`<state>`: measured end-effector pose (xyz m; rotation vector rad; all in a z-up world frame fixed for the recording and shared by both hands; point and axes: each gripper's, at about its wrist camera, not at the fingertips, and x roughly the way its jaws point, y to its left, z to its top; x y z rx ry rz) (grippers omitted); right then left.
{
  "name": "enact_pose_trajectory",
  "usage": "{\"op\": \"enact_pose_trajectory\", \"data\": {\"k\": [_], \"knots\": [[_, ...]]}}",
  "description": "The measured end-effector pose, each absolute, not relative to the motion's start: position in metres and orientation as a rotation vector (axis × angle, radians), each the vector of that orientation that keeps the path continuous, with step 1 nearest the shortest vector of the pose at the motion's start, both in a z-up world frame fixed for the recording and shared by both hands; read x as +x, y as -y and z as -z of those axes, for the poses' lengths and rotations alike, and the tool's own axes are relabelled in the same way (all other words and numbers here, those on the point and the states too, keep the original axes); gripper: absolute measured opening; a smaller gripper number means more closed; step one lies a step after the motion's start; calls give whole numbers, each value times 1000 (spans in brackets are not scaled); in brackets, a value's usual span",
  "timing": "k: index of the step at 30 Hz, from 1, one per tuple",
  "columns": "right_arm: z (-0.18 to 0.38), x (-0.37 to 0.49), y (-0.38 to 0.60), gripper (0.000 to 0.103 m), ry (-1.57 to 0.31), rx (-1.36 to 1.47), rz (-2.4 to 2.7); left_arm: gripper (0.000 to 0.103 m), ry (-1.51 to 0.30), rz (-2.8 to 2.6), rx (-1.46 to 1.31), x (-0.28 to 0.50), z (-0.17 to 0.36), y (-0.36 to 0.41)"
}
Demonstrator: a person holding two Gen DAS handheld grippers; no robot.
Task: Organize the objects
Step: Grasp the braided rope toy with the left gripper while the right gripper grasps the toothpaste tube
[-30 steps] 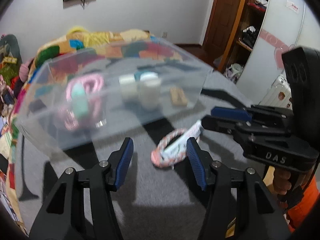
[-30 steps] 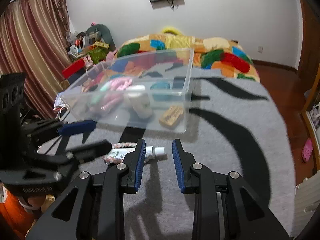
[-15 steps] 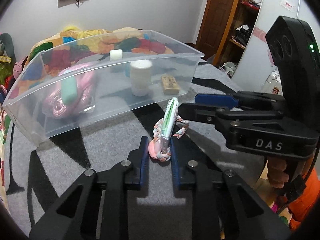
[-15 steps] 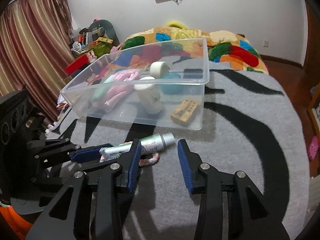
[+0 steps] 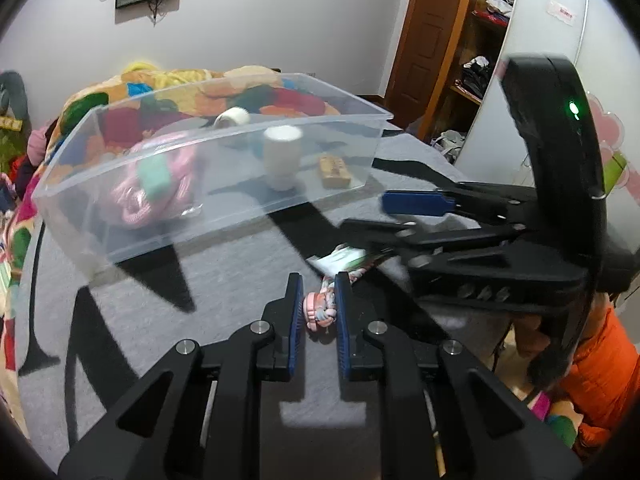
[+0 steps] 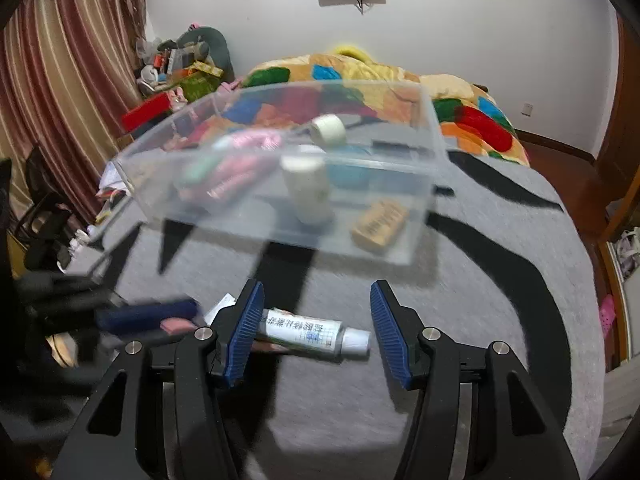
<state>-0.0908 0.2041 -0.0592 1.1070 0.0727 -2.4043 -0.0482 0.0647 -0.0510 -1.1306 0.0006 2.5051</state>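
Note:
A clear plastic bin [image 5: 72,184] [image 6: 436,148] stands on the grey rug and holds a pink rope, a white jar [image 5: 282,156], a tape roll and a tan block. My left gripper [image 5: 318,294] has narrow jaws around the pink braided rope ring [image 5: 320,312] on the rug; I cannot tell if the pads touch it. A white toothpaste tube [image 6: 308,332] [image 5: 340,258] lies flat on the rug. My right gripper [image 6: 316,324] is open wide with the tube between its fingers.
The rug [image 6: 500,280] is grey with black stripes. A bed with a colourful quilt [image 6: 472,120] lies behind the bin. Curtains and clutter [image 6: 172,64] are at the left. A wooden door and shelves [image 5: 472,40] are at the right.
The left gripper let go of the toothpaste tube, which now lies flat on the rug. The right gripper opened wider and moved over the tube.

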Motion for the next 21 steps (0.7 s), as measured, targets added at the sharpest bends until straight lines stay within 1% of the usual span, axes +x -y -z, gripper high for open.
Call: {"op": "enact_pose_trajectory", "data": {"k": [3, 9, 13, 15, 18, 19, 21], "knots": [[59, -89, -217, 52, -99, 1124, 2439, 15, 3, -2535, -1151, -46, 55, -54], [58, -80, -235, 52, -71, 1117, 2380, 15, 60, -2596, -1177, -43, 54, -26], [60, -70, -226, 52, -118, 1097, 2306, 15, 117, -2635, -1200, -44, 54, -8], [61, -65, -224, 56, -125, 1098, 2301, 15, 133, -2650, -1201, -41, 53, -4], [63, -64, -222, 58, -34, 1121, 2282, 15, 137, -2649, -1199, -38, 54, -5], [63, -65, -218, 60, -27, 1119, 2293, 15, 133, -2649, -1199, -39, 54, -6], [62, -66, -210, 59, -47, 1115, 2306, 15, 115, -2658, -1196, -37, 54, -10]]}}
